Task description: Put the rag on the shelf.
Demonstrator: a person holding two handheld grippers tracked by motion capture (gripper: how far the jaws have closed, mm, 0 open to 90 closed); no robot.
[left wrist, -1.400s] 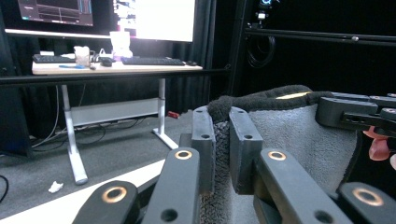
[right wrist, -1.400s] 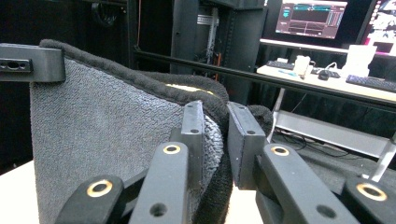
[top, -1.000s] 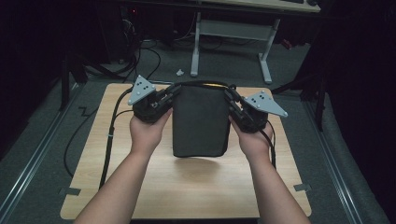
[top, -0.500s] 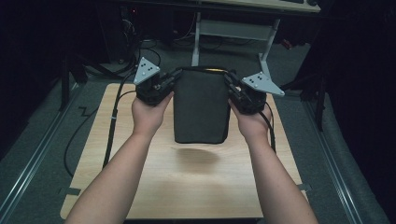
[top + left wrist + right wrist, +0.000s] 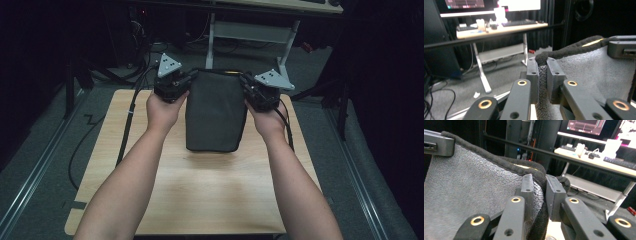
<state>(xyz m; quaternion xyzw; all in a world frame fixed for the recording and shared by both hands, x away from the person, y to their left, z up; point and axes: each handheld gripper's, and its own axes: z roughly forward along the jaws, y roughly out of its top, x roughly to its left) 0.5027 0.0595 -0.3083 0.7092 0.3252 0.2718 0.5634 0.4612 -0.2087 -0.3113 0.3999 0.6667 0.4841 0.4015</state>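
The dark grey towel [image 5: 216, 112] hangs between the two tongs, held by its far top corners. The left gripper [image 5: 176, 86] pinches the corner on its inner side, and the right gripper [image 5: 256, 90] does the same at the opposite corner. Both pairs of jaws are closed on the cloth: in the left gripper view the towel's [image 5: 596, 72] rolled hem sits squeezed between the pads, and in the right gripper view the towel's [image 5: 474, 187] edge bunches up in the same way.

The long axis of the cloth runs from the tongs back toward the person, so its free near end lies below and behind both grippers, on or just above the wooden table [image 5: 210, 195] (contact there cannot be confirmed). Neither hand is nearer; the span between the tongs is the towel's short side, held taut.

Material: soft terry or microfibre, with a nubby pile and a thicker, darker stitched border; a yellow fleck shows at the top hem. The shape is a plain rectangle, limp, with no stiffness of its own. In my judgement any coming move depends on both tongs travelling together to keep the top edge level.
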